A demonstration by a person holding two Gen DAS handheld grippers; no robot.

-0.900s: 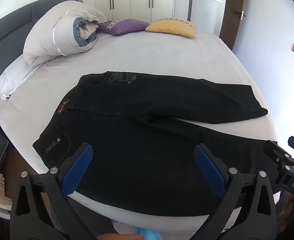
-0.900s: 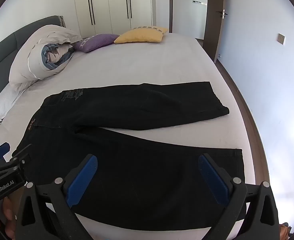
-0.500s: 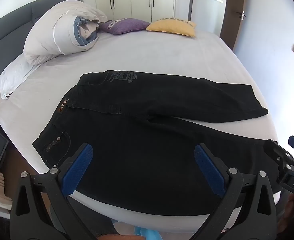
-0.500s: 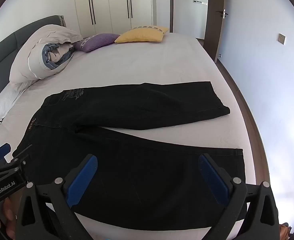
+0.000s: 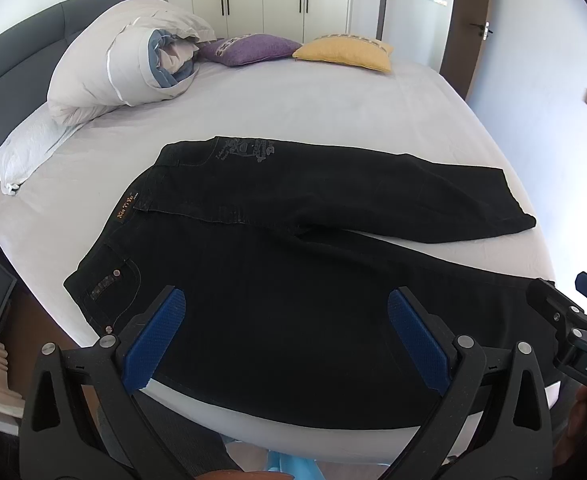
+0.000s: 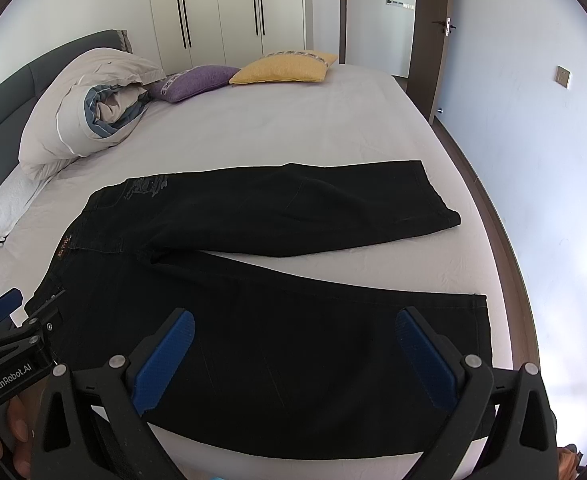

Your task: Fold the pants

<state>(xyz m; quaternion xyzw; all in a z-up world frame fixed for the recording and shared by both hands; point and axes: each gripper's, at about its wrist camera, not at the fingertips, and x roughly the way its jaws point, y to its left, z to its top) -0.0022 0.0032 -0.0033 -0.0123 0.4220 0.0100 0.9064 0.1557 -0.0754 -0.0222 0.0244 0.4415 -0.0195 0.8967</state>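
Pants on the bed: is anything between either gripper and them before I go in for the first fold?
Nothing visible. The black pants lie spread flat on the bed, both legs bare. The left gripper and right gripper hover open above the near leg. Pillows sit far back.

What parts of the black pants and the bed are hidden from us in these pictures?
- Near edge of the pants, left wrist view: covered by the open left gripper.
- Same near edge, right wrist view: behind the open right gripper.
- Orange waistband label: lettering too small to read.
- Grey design on the pants: too small to make out.
- Underside of the pants: against the bed.
- Foot of the bed: cut off by the bottom edge in both views.
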